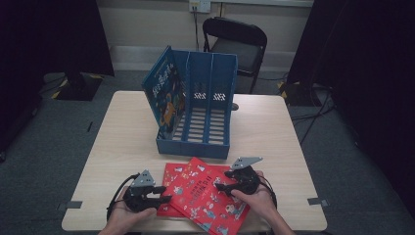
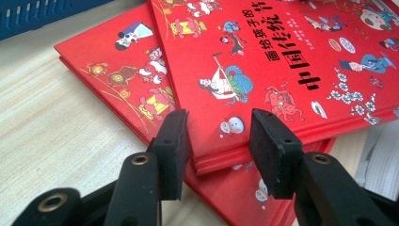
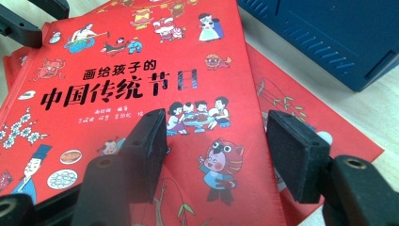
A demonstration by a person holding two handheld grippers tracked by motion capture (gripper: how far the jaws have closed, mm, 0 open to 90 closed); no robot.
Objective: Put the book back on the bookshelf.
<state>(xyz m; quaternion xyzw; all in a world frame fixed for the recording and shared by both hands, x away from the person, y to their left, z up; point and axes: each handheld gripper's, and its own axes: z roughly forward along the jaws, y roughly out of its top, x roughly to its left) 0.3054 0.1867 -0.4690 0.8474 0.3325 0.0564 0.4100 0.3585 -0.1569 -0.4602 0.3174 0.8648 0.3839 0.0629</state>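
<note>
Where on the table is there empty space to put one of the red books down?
Bare wood lies on the table left of the blue file rack, and right of it toward the far right corner. The near middle is crowded: two red books overlap there, with the left gripper and right gripper at their edges.

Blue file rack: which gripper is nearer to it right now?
Right. The right gripper hovers over the top red book, just below the blue file rack; the left gripper sits lower, at the books' left edge.
</note>
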